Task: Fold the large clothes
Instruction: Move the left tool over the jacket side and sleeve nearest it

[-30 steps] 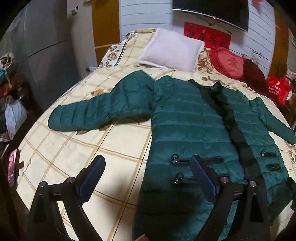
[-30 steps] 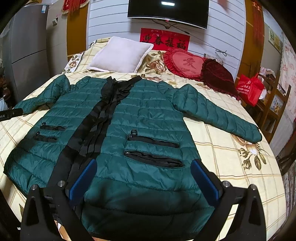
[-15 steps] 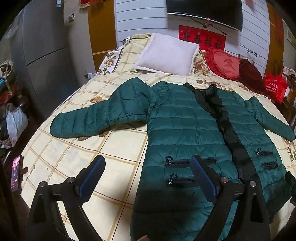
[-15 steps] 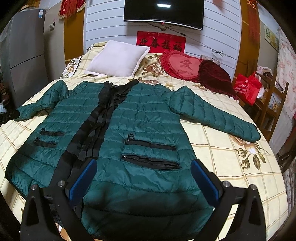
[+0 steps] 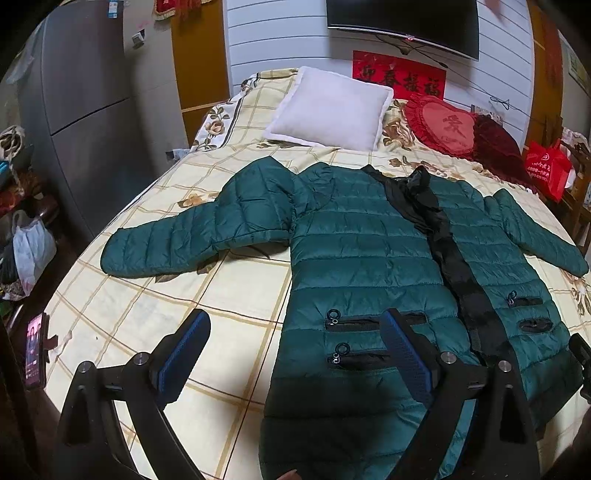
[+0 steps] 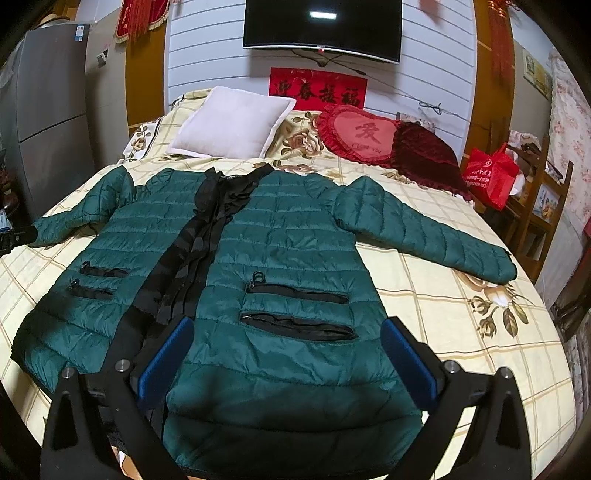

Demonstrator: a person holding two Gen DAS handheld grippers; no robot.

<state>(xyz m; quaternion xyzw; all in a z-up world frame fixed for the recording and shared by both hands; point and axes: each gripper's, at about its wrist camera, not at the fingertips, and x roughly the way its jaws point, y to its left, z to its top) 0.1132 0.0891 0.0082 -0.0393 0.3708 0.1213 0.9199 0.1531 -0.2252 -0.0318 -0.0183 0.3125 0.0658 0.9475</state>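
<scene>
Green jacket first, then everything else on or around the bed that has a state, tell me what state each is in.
Green jacket: spread flat, front up, unfolded, both sleeves out.
Pocket zippers: lower right one gapes; others unclear.
White pillow: propped at the headboard.
TV: screen dark.
Left gripper: open, empty.
Right gripper: open, empty.

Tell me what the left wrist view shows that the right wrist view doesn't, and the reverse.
Only the left wrist view shows the phone at the bed's left edge and the white plastic bag on the floor.

Only the right wrist view shows the wooden chair on the right and the whole right sleeve lying flat.

Both show the green jacket spread front-up on the bed, the white pillow, the red heart cushion, the red bag, and the wall TV. The left tool and right tool are open above the hem.
</scene>
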